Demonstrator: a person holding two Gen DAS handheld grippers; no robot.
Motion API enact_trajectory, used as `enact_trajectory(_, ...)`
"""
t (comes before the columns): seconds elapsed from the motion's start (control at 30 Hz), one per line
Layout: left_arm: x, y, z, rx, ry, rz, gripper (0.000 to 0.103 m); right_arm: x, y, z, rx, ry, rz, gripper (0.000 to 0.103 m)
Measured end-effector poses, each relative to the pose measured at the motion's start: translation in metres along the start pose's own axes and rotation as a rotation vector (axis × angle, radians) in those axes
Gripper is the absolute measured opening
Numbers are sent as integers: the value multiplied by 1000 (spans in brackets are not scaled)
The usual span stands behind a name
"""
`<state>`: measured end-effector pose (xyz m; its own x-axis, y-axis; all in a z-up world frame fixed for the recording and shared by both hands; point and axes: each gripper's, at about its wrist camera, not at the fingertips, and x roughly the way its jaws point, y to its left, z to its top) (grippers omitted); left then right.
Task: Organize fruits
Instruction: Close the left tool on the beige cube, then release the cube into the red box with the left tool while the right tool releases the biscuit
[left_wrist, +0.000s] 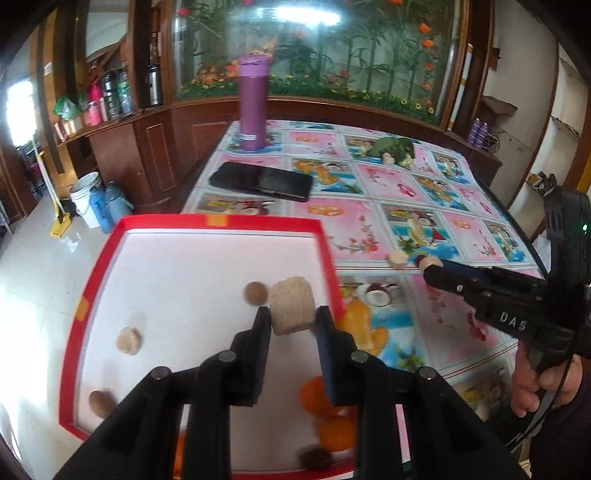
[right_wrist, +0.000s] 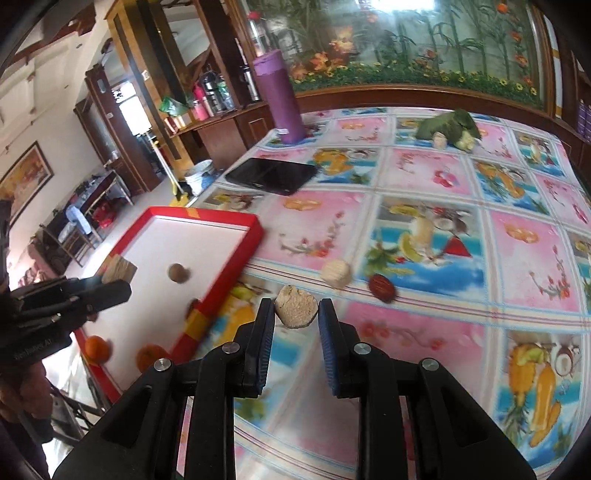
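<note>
My left gripper is shut on a beige cylindrical chunk and holds it above the red-rimmed white tray. In the tray lie a brown round fruit, a beige piece, another brown fruit and two oranges. My right gripper is shut on a rough beige round piece above the tablecloth, right of the tray. Beyond it on the cloth rest a beige ball and a red date. The left gripper shows at the left edge of the right wrist view.
A black phone lies behind the tray. Further back stand a purple flask and a green vegetable pile. The patterned tablecloth spreads to the right. The tray overhangs the table's left edge above the floor.
</note>
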<state>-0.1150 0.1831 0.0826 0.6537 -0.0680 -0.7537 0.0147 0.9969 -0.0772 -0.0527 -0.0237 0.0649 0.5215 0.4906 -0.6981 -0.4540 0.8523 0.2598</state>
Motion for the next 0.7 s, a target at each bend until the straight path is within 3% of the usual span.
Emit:
enact_trajectory(0.07,0,25,-8,-30,14,47,27,14,27,12,-33,11,27,23)
enact_trajectory(0.27,16,72,-31,-111,71,82,27,71,93,32,-63,101,85,23)
enact_trajectory(0.53,21,100,-39,-134,76,148,27,109,152,36,-134,198,126,23)
enact_trajectory(0.7,23,107,-42,-121,82,197,27,127,165,22,-135,251,97,23)
